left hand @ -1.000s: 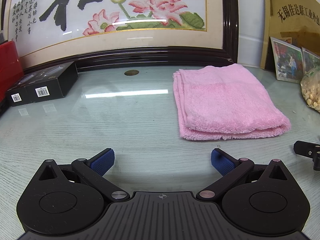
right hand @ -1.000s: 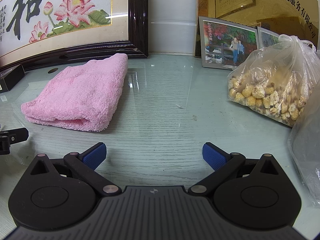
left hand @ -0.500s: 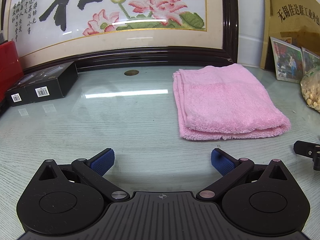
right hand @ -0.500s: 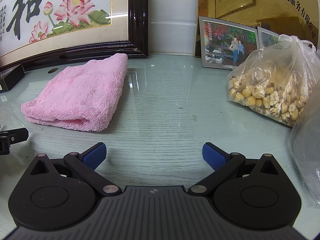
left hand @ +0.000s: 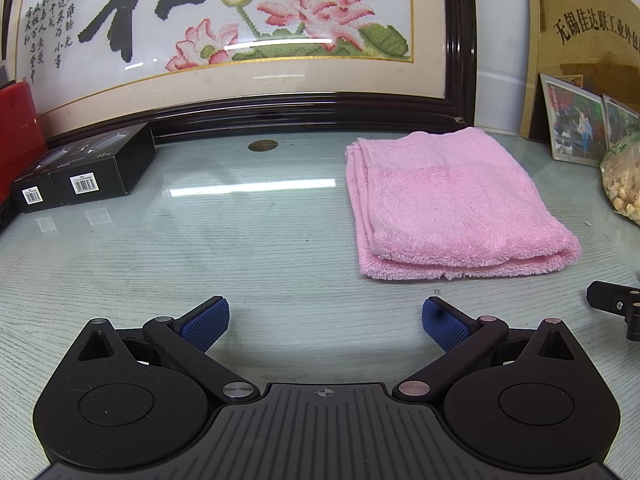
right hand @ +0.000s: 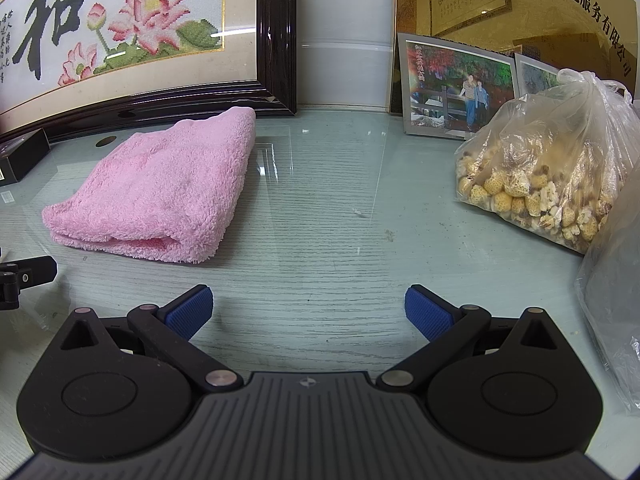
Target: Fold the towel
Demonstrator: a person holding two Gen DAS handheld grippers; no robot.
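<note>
A pink towel (left hand: 448, 204) lies folded into a thick rectangle on the glass-topped table, its folded edge toward me. It shows in the right wrist view (right hand: 160, 192) at the left. My left gripper (left hand: 325, 320) is open and empty, low over the table, near and to the left of the towel. My right gripper (right hand: 308, 312) is open and empty, near and to the right of the towel. Neither gripper touches the towel. Part of the right gripper (left hand: 616, 304) shows at the right edge of the left wrist view.
A large framed lotus embroidery (left hand: 240, 40) leans against the wall behind. Black boxes (left hand: 80, 176) sit at the left. Framed photos (right hand: 456, 84) and a plastic bag of dried goods (right hand: 544, 176) stand at the right. Another plastic bag (right hand: 612, 312) is at the far right.
</note>
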